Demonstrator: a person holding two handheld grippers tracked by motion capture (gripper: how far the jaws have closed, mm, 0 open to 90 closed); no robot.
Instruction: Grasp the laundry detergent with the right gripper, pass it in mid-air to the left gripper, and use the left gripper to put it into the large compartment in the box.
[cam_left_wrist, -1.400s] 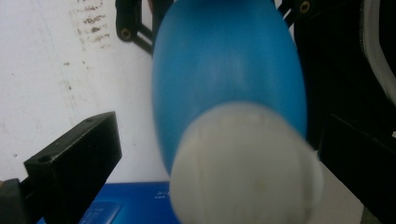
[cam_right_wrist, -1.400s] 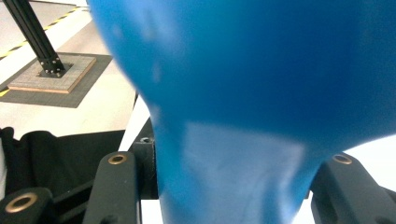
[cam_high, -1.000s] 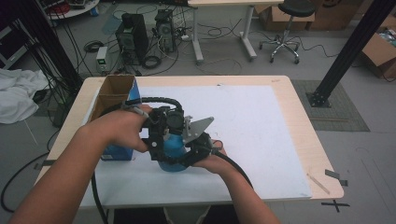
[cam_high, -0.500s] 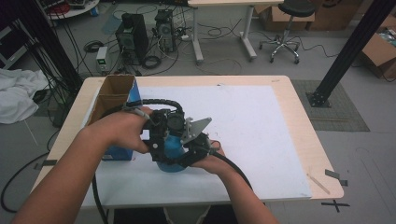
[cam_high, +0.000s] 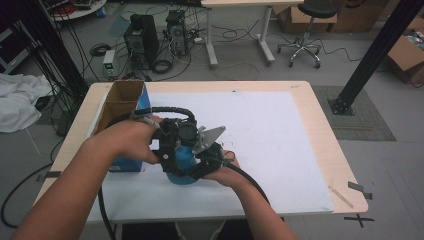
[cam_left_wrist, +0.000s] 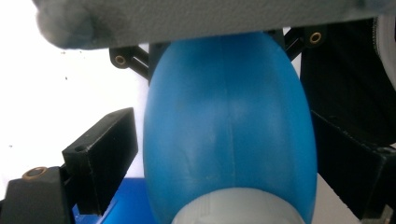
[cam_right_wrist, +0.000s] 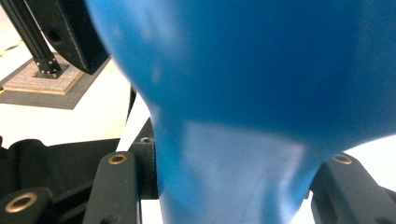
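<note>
Standing near the front left of the tabletop (cam_high: 300, 150), the blue bulb (cam_high: 181, 165) sits between your two tongs, just right of the cardboard box (cam_high: 122, 97). In the high view it rests on its wide base with its long axis roughly upright. Your left tongs (cam_high: 172, 150) meet it from the left and above. Your right tongs (cam_high: 202, 162) meet it from the right and below. Both hands are equally close; neither has any reach left to make.

In the left gripper view the bulb (cam_left_wrist: 226, 121) fills the gap, its pale neck toward the camera. One jaw stands just clear of its flank on the left; the other lies against or very near it on the right. You cannot tell from this whether that pair presses it. In the right gripper view the bulb (cam_right_wrist: 243, 93) narrows to a waist that sits between the two jaws, which appear to bear on it from both sides; judge these tongs closed on the waist.

Any coming move turns on this shared hold: both pairs flank one upright axis, at different heights.

Compared with a second ago, the bulb, both hands and the box lie where they did; only the grey plate (cam_high: 210, 136) on the tongs has tilted very slightly.
</note>
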